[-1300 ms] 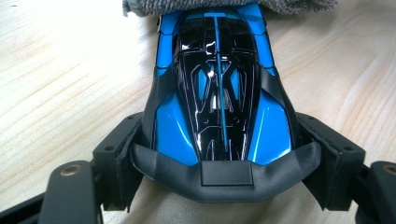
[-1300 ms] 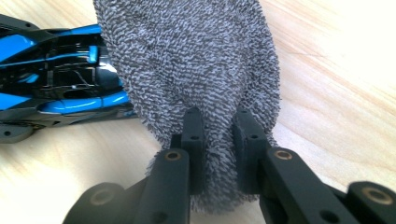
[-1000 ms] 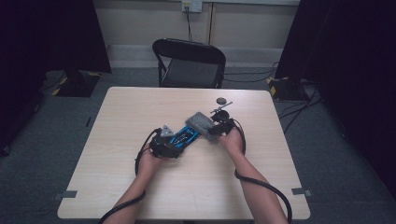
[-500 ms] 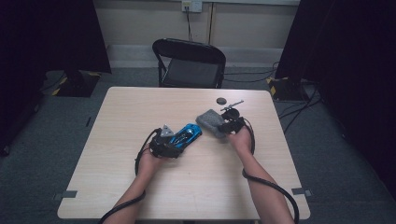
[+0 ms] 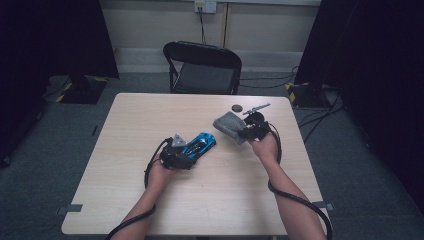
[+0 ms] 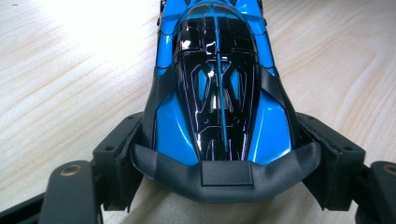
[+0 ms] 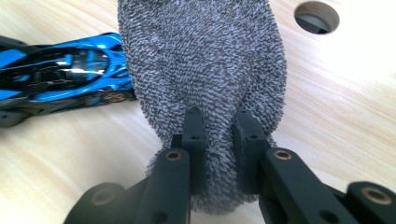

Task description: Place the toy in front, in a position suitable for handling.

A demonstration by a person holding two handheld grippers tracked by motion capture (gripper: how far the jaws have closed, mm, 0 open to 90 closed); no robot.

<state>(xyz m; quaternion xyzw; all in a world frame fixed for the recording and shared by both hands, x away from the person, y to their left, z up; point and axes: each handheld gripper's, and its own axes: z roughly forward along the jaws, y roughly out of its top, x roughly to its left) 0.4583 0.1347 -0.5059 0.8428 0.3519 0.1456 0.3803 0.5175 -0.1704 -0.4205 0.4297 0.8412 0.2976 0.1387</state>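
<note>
A blue and black toy race car [image 5: 200,145] lies on the wooden table [image 5: 150,115]. My left gripper [image 5: 186,156] is shut on its rear end; in the left gripper view the two pads [image 6: 122,154] press the car [image 6: 217,84] on both sides. My right gripper [image 5: 242,133] is shut on a folded grey terry cloth [image 5: 229,126], held a little above the table to the right of the car. In the right gripper view the cloth [image 7: 205,60] sticks out ahead of the gripper [image 7: 218,135], with the car [image 7: 60,70] lying off to the left.
A small dark round disc [image 5: 237,107] and a thin grey tool [image 5: 257,107] lie near the table's far right. A cable hole [image 7: 317,16] opens in the tabletop beyond the cloth. A black folding chair [image 5: 202,67] stands behind the table.
My right gripper has carried the grey cloth off the car, up and to the right. The left gripper and the car have stayed in place.
</note>
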